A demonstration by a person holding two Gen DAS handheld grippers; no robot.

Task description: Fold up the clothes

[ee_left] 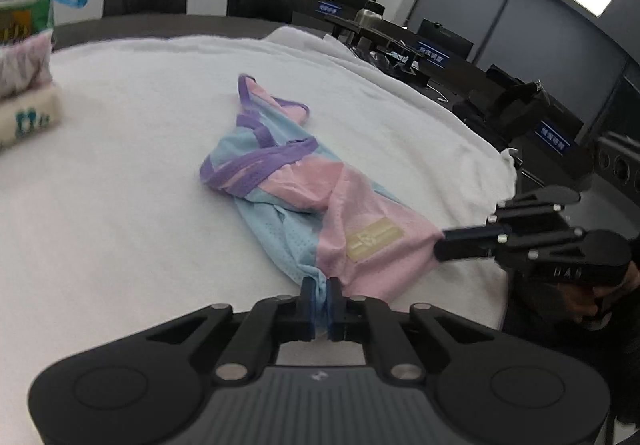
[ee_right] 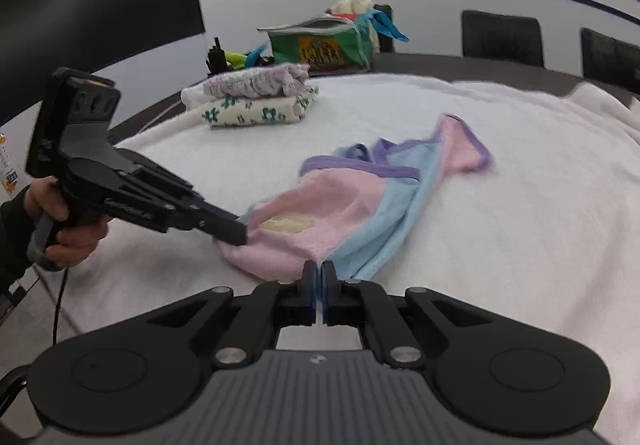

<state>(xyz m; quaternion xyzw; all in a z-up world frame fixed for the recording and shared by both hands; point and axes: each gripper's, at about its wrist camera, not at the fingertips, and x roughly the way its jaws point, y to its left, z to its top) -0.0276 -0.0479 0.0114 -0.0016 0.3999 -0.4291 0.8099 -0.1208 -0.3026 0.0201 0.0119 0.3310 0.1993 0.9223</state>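
Pink-and-blue mesh garment (ee_left: 304,201) hem pinched by both; left tool (ee_left: 320,287) and right tool (ee_right: 319,271) pressed together.

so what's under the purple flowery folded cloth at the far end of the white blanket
It sits on a cream cloth with teal flowers, also folded, which lies on the white blanket. The top cloth covers most of the lower one; only its front edge and right end show.

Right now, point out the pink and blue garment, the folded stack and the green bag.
pink and blue garment (ee_left: 352,205): left wrist view, on its pink panel.
folded stack (ee_right: 256,111): right wrist view, on the flowered bottom piece.
green bag (ee_right: 320,47): right wrist view, on its front face.
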